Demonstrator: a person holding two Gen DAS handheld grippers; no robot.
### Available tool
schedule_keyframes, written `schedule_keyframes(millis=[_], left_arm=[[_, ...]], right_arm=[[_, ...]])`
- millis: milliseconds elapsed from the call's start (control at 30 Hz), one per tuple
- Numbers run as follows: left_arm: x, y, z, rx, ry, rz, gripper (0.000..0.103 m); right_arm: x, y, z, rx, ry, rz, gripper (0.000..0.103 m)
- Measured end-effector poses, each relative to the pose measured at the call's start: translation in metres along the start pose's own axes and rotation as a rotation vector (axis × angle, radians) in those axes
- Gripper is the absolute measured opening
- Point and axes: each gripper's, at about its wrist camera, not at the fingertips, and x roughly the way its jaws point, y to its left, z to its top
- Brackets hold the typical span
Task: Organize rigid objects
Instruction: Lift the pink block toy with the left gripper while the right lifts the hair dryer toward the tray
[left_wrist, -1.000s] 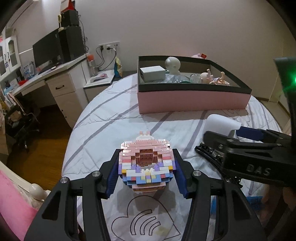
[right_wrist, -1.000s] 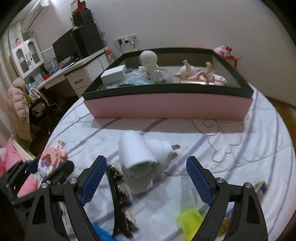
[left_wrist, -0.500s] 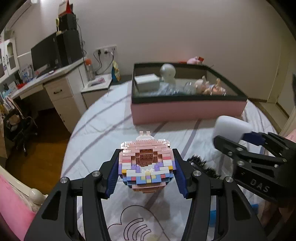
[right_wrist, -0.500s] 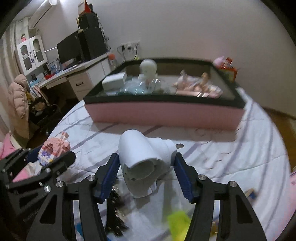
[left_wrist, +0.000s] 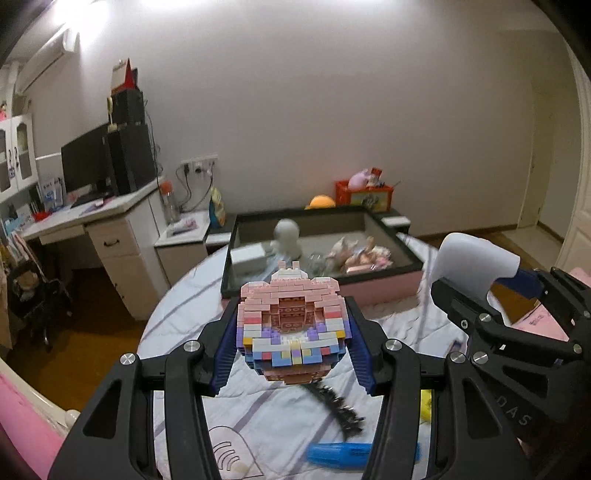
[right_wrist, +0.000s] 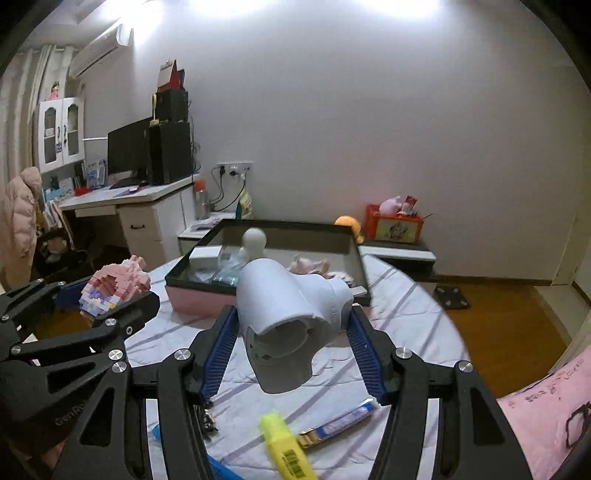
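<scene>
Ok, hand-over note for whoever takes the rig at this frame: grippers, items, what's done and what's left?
Left gripper: shut on the brick model, held above the bed.
Right gripper: shut on the white plug-in lamp, also lifted.
Pink box ahead already holds a white figure, a small white box and dolls.
Left: drop both held items in, then the yellow highlighter, tube, black hair clip and blue pen on the bedsheet.

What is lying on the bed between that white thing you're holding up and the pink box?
Only striped bedsheet. In the right wrist view, nothing sits between the white plug-in lamp, held in the right gripper, and the pink box.
</scene>
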Motion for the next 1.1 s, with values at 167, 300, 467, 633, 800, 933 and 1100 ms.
schedule_keyframes(millis=[167,300,467,633,800,933,1100], left_arm=[[-0.022,-0.011,0.01,0.014,-0.066,-0.001,0.054],[-0.039,-0.018,0.017,0.036,-0.128,0.014,0.054],[-0.061,-0.022,0.026,0.041,-0.21,0.04,0.054],[-0.076,-0.022,0.036,0.045,-0.276,0.048,0.054],[-0.083,-0.026,0.044,0.08,-0.324,0.095,0.054],[-0.083,-0.024,0.048,0.083,-0.333,0.101,0.054],[-0.078,-0.023,0.05,0.087,-0.332,0.102,0.054]], right_arm=[[-0.026,-0.008,0.006,0.005,-0.063,-0.018,0.062],[-0.046,-0.011,0.013,0.004,-0.114,-0.034,0.062],[-0.066,-0.012,0.022,0.003,-0.184,-0.052,0.062],[-0.08,-0.01,0.031,-0.013,-0.243,-0.066,0.062],[-0.088,-0.007,0.039,-0.011,-0.287,-0.07,0.062],[-0.091,-0.007,0.041,-0.006,-0.299,-0.066,0.062],[-0.084,-0.008,0.044,-0.008,-0.297,-0.062,0.062]])
